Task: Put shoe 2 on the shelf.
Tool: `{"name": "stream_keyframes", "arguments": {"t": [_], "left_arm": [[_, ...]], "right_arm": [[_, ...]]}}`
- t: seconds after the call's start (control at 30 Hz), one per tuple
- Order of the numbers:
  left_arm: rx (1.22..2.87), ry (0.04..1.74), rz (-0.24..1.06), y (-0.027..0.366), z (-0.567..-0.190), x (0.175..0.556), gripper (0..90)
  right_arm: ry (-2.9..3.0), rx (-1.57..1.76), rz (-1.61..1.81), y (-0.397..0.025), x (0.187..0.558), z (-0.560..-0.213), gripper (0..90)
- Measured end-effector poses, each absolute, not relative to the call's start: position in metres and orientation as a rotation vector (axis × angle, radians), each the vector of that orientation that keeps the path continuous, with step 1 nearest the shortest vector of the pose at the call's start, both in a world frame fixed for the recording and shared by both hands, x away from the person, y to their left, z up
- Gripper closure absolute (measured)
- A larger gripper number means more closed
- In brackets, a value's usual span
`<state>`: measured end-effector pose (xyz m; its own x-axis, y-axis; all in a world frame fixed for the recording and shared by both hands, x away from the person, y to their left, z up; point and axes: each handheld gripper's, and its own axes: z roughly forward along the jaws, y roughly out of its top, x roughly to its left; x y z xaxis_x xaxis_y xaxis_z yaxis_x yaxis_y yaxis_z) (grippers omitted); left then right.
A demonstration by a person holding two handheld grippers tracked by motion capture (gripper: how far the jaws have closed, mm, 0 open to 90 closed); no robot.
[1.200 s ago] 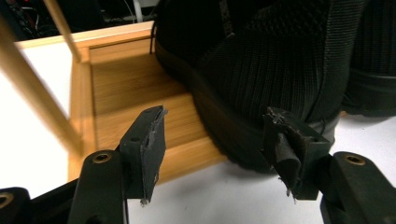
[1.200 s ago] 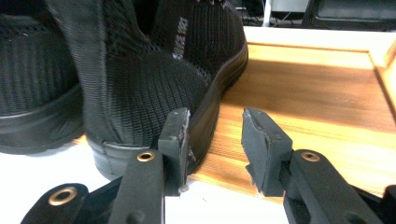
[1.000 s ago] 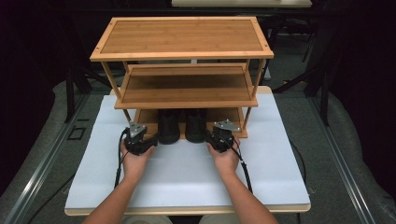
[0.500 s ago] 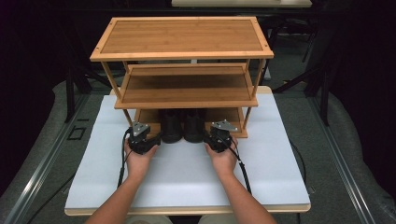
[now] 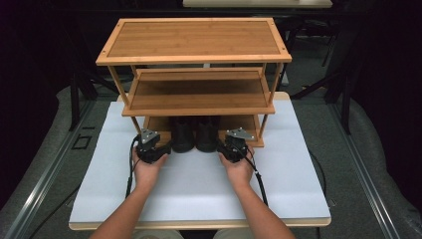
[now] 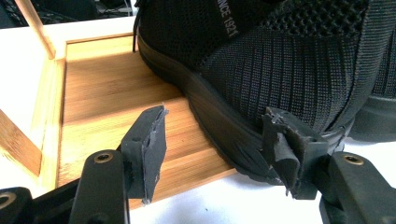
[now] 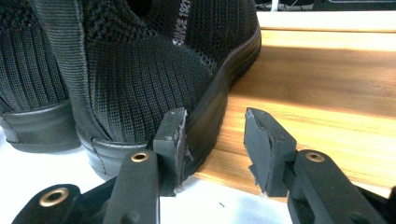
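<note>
Both grippers, the left gripper and the right gripper, stood open and held nothing, each at the heel of a black shoe. Left shoe and right shoe sat side by side on the rack's bottom shelf, heels overhanging the white table.

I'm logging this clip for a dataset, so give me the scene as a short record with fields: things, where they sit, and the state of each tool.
setting: white table top with a three-tier bamboo rack
shoes: pair of black knit shoes on the rack's bottom shelf, heels toward the person
left tool: jaws open, at the outer heel of the left shoe, not closed on it
right tool: jaws open, beside the heel of the right shoe
upper shelves: bare
hands: one on each tool, low at the rack's front edge
</note>
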<state>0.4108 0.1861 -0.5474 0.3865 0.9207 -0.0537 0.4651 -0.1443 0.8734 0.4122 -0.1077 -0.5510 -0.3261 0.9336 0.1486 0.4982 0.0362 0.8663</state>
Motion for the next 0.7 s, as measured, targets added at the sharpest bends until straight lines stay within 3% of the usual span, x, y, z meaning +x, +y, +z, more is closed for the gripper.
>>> {"name": "stream_keyframes", "arguments": {"t": [0.7], "left_arm": [[1.763, 1.189, 0.653, 0.197, -0.538, 0.401, 39.9]], "right_arm": [[1.863, 1.407, 1.237, -0.122, 0.403, -0.539, 55.6]]}}
